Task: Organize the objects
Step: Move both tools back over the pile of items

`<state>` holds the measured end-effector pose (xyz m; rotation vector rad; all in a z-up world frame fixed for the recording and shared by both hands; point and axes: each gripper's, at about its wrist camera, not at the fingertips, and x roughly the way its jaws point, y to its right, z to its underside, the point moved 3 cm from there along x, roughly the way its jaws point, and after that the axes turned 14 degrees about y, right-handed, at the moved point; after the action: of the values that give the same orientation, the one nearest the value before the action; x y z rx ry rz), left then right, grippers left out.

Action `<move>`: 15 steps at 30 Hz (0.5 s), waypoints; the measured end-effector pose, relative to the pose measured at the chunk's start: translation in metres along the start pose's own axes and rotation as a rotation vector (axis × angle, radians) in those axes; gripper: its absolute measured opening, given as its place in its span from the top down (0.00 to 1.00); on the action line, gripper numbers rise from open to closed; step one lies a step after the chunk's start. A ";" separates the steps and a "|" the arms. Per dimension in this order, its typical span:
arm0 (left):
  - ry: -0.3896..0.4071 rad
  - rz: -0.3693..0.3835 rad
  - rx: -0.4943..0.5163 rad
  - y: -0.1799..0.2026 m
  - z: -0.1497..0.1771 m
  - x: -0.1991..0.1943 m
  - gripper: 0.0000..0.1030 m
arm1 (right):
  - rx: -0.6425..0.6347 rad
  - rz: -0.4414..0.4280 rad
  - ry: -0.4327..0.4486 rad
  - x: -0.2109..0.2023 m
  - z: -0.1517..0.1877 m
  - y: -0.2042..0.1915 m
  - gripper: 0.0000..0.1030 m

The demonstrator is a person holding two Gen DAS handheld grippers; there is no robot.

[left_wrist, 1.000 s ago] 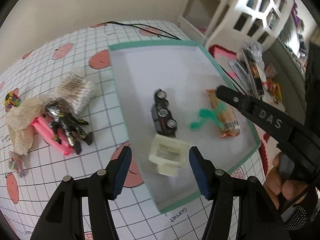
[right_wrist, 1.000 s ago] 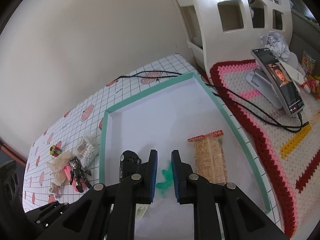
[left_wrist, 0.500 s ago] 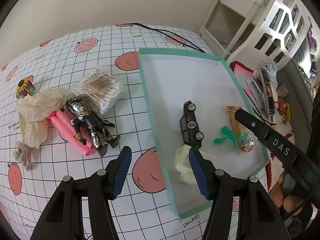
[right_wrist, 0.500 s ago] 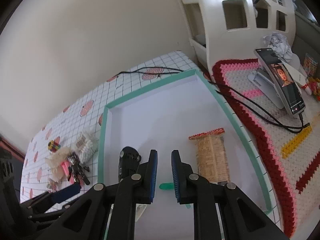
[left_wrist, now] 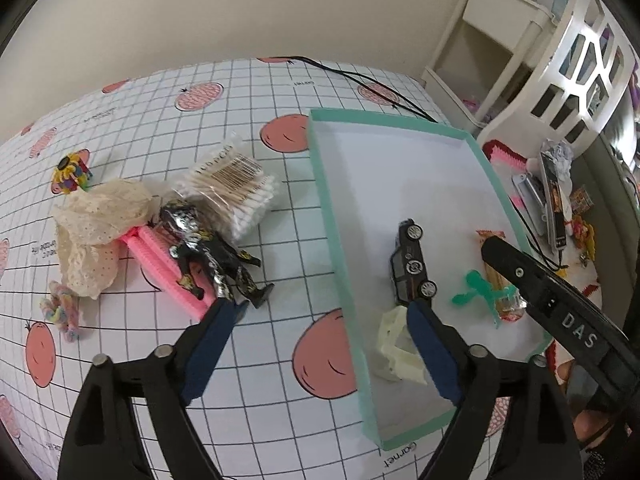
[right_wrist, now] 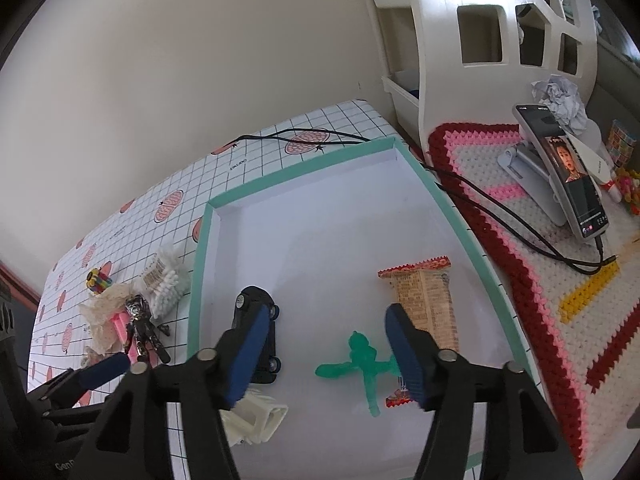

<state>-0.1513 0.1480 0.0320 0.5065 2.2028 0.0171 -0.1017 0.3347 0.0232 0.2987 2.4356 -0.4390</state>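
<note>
- The green figure (right_wrist: pixel 366 364) is lying near the tray's (right_wrist: pixel 312 172) front edge, between the snack pack (right_wrist: pixel 424 300) and toy car (right_wrist: pixel 256 332).
- The right gripper (right_wrist: pixel 326 354) is hovering released above it, seemingly between placements.
- The left gripper (left_wrist: pixel 320 346) is gaping wide, likely needing to reach the dark figure (left_wrist: pixel 212 252) on the desk next.
</note>
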 end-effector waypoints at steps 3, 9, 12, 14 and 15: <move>0.010 -0.011 -0.003 -0.003 0.000 0.000 0.05 | 0.002 -0.001 0.001 0.000 0.000 0.000 0.27; 0.039 -0.024 -0.008 -0.006 -0.001 -0.003 0.04 | 0.006 -0.003 0.004 0.000 0.000 0.000 0.11; 0.041 -0.028 -0.010 -0.006 0.000 -0.001 0.04 | 0.007 -0.002 0.006 0.001 0.000 0.001 0.04; 0.040 -0.029 -0.011 -0.006 0.000 -0.001 0.04 | 0.006 -0.003 0.004 0.001 0.000 0.001 0.02; 0.041 -0.028 -0.010 -0.006 0.000 -0.001 0.04 | 0.006 -0.003 0.005 0.001 0.000 0.001 0.02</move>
<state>-0.1533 0.1419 0.0316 0.4732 2.2487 0.0242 -0.1019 0.3354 0.0224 0.2994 2.4398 -0.4472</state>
